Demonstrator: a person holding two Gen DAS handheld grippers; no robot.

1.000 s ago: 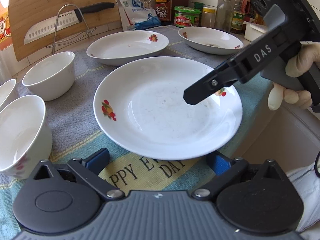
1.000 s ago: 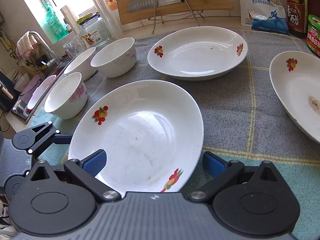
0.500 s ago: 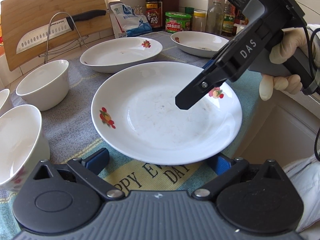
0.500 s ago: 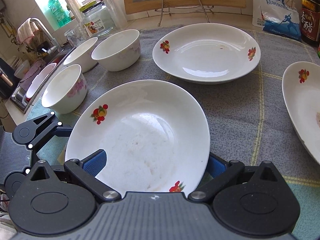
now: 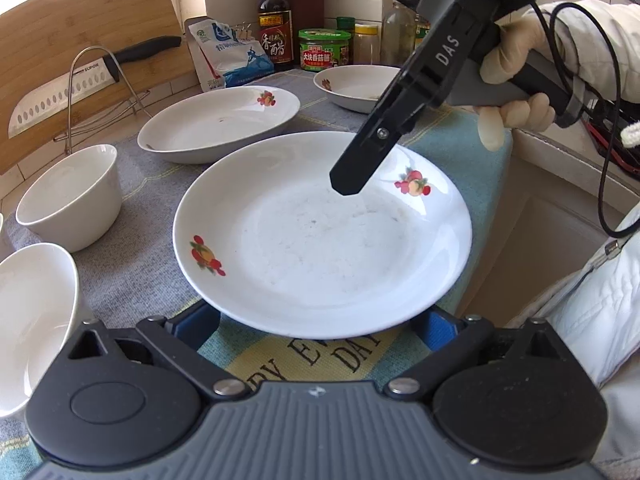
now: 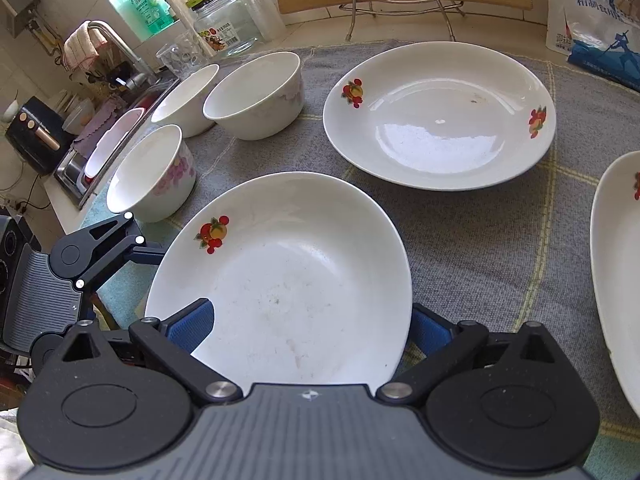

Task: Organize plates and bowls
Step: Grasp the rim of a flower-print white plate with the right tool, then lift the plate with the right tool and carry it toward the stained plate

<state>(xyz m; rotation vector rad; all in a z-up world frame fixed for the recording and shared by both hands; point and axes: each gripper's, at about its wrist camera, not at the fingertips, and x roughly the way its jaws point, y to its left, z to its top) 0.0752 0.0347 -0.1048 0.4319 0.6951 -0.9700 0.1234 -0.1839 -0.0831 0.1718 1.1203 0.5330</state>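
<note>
While my left gripper (image 5: 316, 320) closes, pads straddling the near rim of the white fruit-patterned plate (image 5: 320, 236) on the grey cloth (image 5: 132, 264), I should seat both pads squarely before lifting; my right gripper (image 6: 310, 326) straddles its opposite edge, wide.

We see a counter (image 6: 316, 30) under a grey cloth (image 6: 460, 248) bearing three plates: one (image 6: 288, 280) between our jaws, two beyond.

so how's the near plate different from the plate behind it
The near plate has dull smears across its middle; the far plate is glossy, with only a small speck. The near plate lies between the fingers of both grippers; the far plate sits alone on the grey cloth. Both are white with two fruit motifs.
</note>
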